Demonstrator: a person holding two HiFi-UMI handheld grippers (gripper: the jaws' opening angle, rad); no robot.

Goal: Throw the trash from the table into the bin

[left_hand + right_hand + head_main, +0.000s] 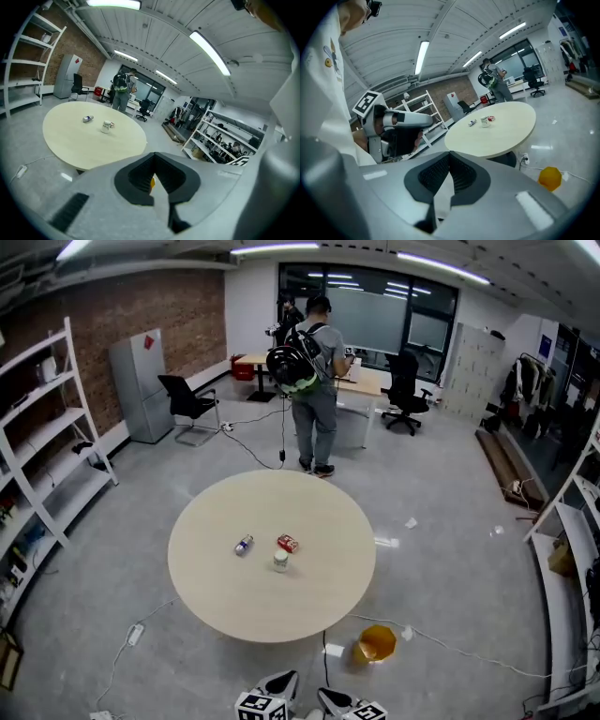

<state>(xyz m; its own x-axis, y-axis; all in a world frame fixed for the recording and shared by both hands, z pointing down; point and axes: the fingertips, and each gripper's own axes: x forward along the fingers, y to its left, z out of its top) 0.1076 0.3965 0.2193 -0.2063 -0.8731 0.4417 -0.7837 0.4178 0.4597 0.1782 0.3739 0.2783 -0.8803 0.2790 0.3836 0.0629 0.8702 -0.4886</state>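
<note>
On the round beige table [225,601] lie a small crushed can [244,545], a red packet [288,543] and a white cup [280,561], close together near its middle. A yellow bin [376,644] stands on the floor by the table's near right edge. Both grippers hang low at the bottom edge, well short of the table: my left gripper [267,699] and my right gripper [352,706]. The left gripper [154,158] is shut and empty, with can [87,119] and cup [107,126] far ahead. The right gripper [449,157] is shut and empty too; the bin [549,178] lies to its right.
A person [314,381] with a backpack stands beyond the table, facing away. White shelving [47,446] lines the left wall and more shelves [572,549] the right. Cables and a power strip [135,635] run over the floor near the table. An office chair [190,407] stands at the back left.
</note>
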